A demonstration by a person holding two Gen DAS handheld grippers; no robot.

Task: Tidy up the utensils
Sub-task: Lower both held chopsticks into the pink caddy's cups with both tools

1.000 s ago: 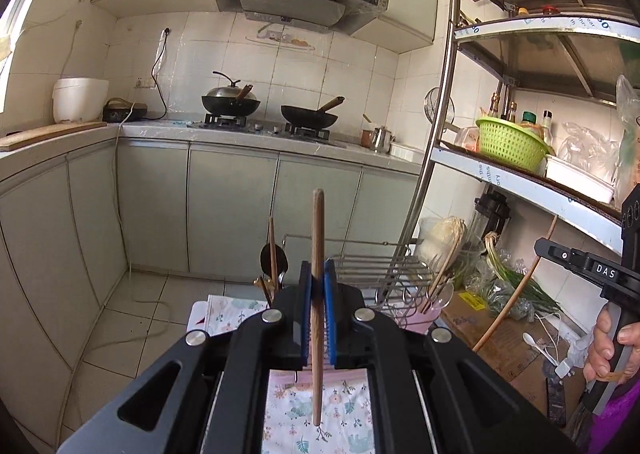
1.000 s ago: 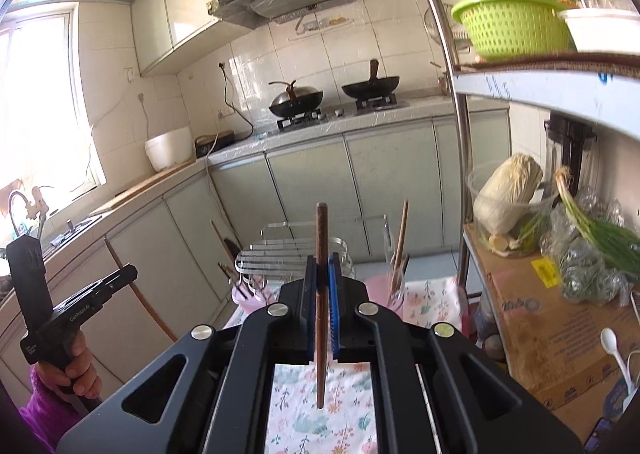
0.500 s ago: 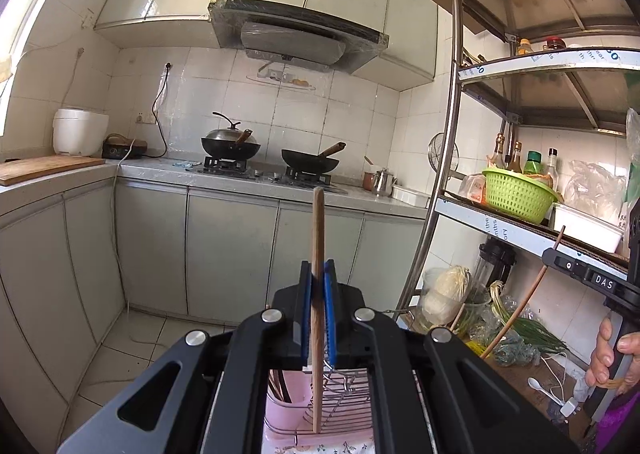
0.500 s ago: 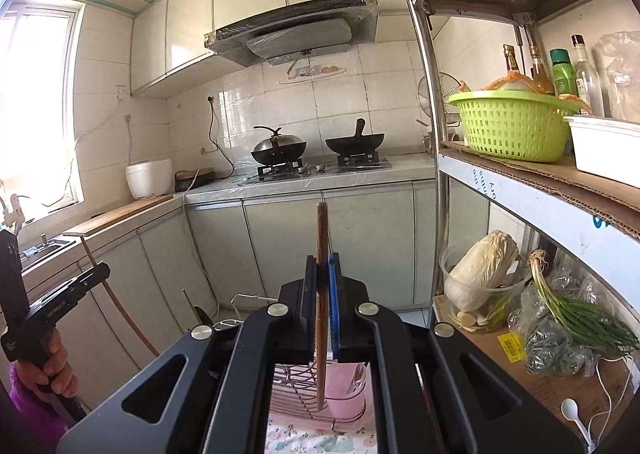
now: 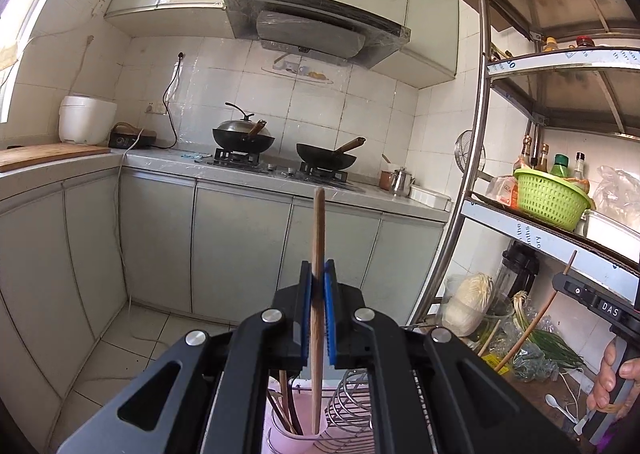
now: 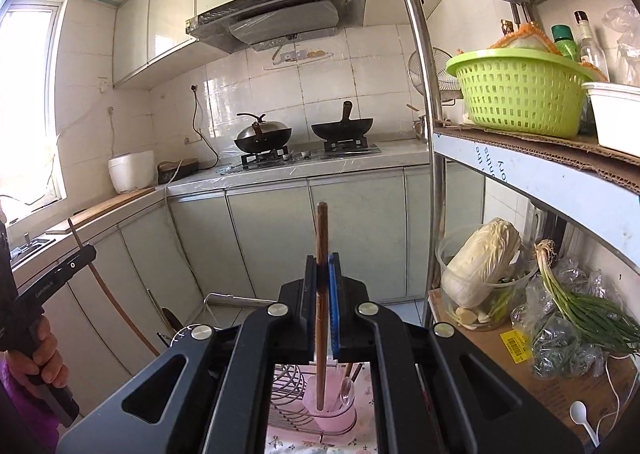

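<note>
My left gripper (image 5: 317, 274) is shut on a light wooden chopstick (image 5: 318, 238) that stands upright; its lower end hangs over a pink utensil cup (image 5: 288, 440) holding several dark utensils. My right gripper (image 6: 323, 268) is shut on a darker brown chopstick (image 6: 321, 230), also upright, its lower tip over another pink cup (image 6: 334, 412) that holds a clear spoon. A wire dish rack (image 6: 286, 394) sits between the cups, seen low in both views. In the left wrist view the other gripper (image 5: 592, 300) shows at the right edge with its chopstick (image 5: 532, 328) slanting down.
A steel shelf post (image 5: 464, 174) and shelves with a green basket (image 6: 516, 90) stand close on the right. Cabbage (image 6: 480, 262) and green onions (image 6: 580, 302) lie on the lower shelf. Grey cabinets and a counter with two woks (image 5: 244, 134) run along the back.
Both grippers have risen and tilted up: the rack, cups and floral cloth have slid to the bottom of each view. Each chopstick stays gripped.
</note>
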